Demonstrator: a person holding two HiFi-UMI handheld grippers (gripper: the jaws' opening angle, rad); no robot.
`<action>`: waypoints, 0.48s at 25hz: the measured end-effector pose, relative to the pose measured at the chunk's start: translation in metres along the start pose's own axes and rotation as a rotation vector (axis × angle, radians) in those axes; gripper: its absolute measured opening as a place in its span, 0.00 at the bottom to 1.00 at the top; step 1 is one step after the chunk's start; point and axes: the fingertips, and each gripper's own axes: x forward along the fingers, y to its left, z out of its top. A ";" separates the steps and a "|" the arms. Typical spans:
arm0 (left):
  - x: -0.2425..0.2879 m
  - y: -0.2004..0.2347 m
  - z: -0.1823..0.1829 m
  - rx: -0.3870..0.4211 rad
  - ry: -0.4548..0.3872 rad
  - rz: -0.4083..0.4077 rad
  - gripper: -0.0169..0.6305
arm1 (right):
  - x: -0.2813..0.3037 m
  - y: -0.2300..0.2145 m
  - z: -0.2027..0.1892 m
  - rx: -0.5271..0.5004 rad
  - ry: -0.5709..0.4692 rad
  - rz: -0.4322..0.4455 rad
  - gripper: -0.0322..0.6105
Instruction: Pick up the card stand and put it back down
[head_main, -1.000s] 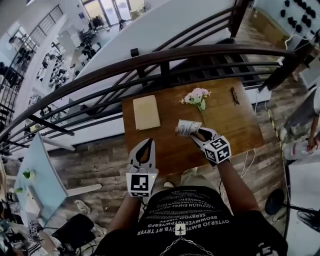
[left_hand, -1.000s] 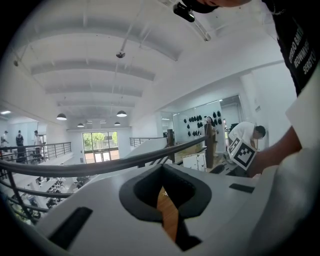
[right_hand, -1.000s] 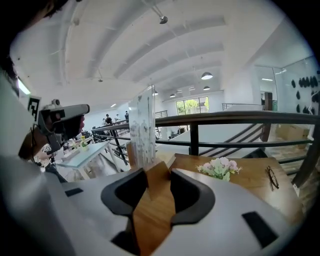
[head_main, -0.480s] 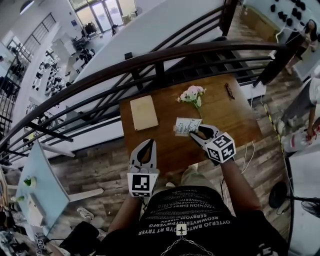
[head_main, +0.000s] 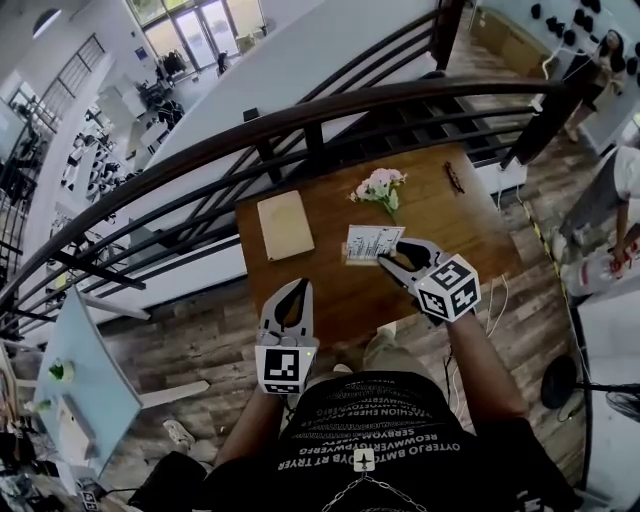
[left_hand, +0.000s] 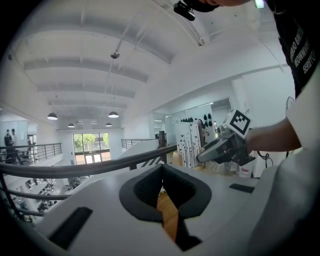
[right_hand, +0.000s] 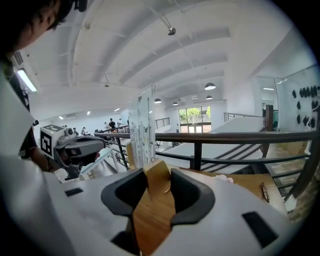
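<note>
**Head view.** The right gripper (head_main: 385, 258) pinched the stand (head_main: 368, 243) above the table (head_main: 330, 300). The stand appeared clear of the surface, consistent with the lift step. The left gripper (head_main: 293, 290) hung at the table's near edge, well apart from the stand and out of the way.

**Left gripper view.** Its jaws were pressed together on nothing; no second grip was needed.

**Right gripper view.** The jaws clamped the wooden base (right_hand: 156, 182), low down, so the card (right_hand: 145, 125) stayed upright and untouched.
</note>
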 end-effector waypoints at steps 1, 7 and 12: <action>0.000 -0.001 0.000 -0.001 -0.001 -0.004 0.06 | -0.002 0.001 0.002 -0.002 -0.002 -0.001 0.30; 0.006 -0.007 0.002 0.000 -0.002 -0.028 0.06 | -0.012 0.001 0.019 -0.029 -0.015 -0.008 0.30; 0.013 -0.008 0.001 0.001 0.002 -0.038 0.06 | -0.010 -0.006 0.021 -0.038 -0.018 -0.016 0.30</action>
